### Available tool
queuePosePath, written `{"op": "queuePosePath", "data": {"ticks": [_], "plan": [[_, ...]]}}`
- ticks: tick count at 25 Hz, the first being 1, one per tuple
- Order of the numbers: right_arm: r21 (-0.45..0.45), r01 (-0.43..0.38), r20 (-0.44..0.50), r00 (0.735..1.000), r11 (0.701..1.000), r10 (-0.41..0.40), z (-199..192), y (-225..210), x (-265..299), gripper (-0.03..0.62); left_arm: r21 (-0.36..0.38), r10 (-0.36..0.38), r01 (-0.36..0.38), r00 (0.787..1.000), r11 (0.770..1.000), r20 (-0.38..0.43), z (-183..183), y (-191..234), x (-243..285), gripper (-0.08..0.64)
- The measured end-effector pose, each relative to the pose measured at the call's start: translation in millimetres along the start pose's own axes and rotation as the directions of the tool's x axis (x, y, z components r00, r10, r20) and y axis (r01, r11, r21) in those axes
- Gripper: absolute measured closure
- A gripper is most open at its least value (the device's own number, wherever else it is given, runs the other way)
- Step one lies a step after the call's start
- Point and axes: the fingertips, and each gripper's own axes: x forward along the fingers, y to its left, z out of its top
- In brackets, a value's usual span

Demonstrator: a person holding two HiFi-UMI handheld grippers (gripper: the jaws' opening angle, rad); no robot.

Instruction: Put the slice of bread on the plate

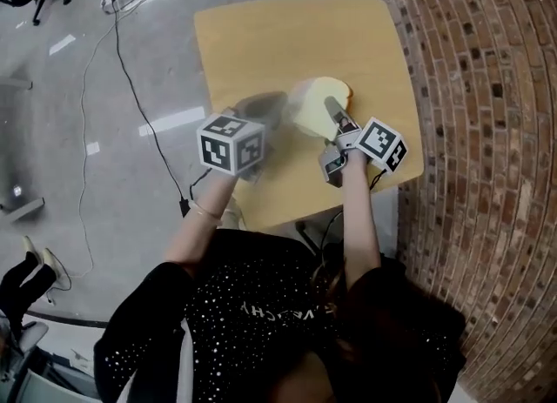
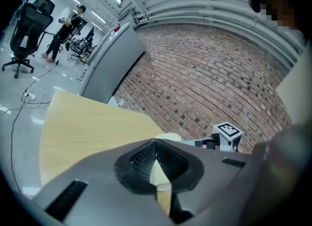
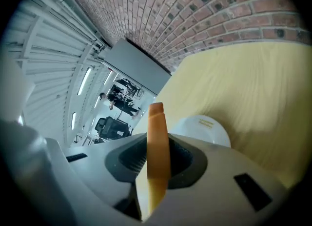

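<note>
1. The right tongs [image 3: 158, 164] gripped the slice of bread [image 3: 156, 122] edge-on between their jaws, over the table [image 1: 261, 36].
2. The white plate [image 3: 207, 130] was near the middle of the table, and in the head view the bread was at its 3 o'clock side.
3. The left tongs [image 2: 156, 142], at the plate's 9 o'clock, had their jaws drawn together, with the tips meeting close to the rim. I could not tell whether they touched it.
</note>
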Motion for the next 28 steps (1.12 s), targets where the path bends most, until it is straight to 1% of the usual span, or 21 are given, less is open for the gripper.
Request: {"op": "queuePosePath", "data": {"ticks": [3, 5, 7, 10, 13, 15, 18, 20, 22, 23, 24, 25, 28], "plan": [[0.015, -0.003, -0.037, 0.999, 1.000, 0.004, -8, -3, 16, 0.494, -0.007, 0.027, -0.026, 0.999, 1.000, 0.022, 1, 7, -12, 0.551], [0.008, -0.012, -0.054, 0.998, 1.000, 0.013, -12, -4, 25, 0.494, -0.014, 0.038, -0.038, 0.999, 0.999, 0.031, 2, 12, -16, 0.551], [-0.010, 0.002, -0.063, 0.998, 1.000, -0.002, -14, -9, 32, 0.494, -0.024, 0.051, -0.050, 0.998, 0.998, 0.035, 1, 16, -19, 0.551], [-0.065, 0.047, -0.075, 0.996, 0.997, -0.052, -14, -17, 35, 0.494, -0.032, 0.063, -0.062, 0.997, 0.998, 0.038, -1, 19, -22, 0.551], [-0.152, 0.099, -0.071, 0.991, 0.983, -0.111, -12, -20, 36, 0.482, -0.034, 0.064, -0.063, 0.997, 0.997, 0.039, -1, 17, -22, 0.551], [-0.237, 0.157, -0.048, 0.984, 0.959, -0.173, -10, -22, 34, 0.453, -0.034, 0.062, -0.061, 0.997, 0.998, 0.037, -1, 15, -22, 0.551], [-0.375, 0.249, -0.010, 0.962, 0.893, -0.273, -6, -28, 31, 0.393, -0.034, 0.058, -0.057, 0.998, 0.998, 0.034, -3, 13, -21, 0.551], [-0.447, 0.310, 0.026, 0.942, 0.839, -0.334, -1, -32, 28, 0.358, -0.031, 0.056, -0.055, 0.998, 0.998, 0.031, -5, 11, -21, 0.551], [-0.522, 0.369, 0.082, 0.919, 0.769, -0.385, 4, -35, 22, 0.313, -0.029, 0.051, -0.051, 0.998, 0.998, 0.028, -6, 9, -21, 0.551], [-0.547, 0.388, 0.110, 0.912, 0.742, -0.396, 7, -35, 18, 0.298, -0.027, 0.048, -0.047, 0.998, 0.999, 0.027, -7, 8, -22, 0.551], [-0.558, 0.400, 0.133, 0.908, 0.727, -0.397, 10, -35, 13, 0.293, -0.024, 0.045, -0.045, 0.999, 0.999, 0.027, -7, 7, -22, 0.551], [-0.556, 0.406, 0.151, 0.907, 0.725, -0.392, 12, -35, 8, 0.292, -0.022, 0.043, -0.042, 0.999, 0.999, 0.027, -8, 6, -23, 0.551], [-0.507, 0.420, 0.199, 0.907, 0.753, -0.371, 16, -35, -12, 0.293, -0.019, 0.037, -0.037, 0.999, 0.999, 0.027, -9, 3, -23, 0.551]]}}
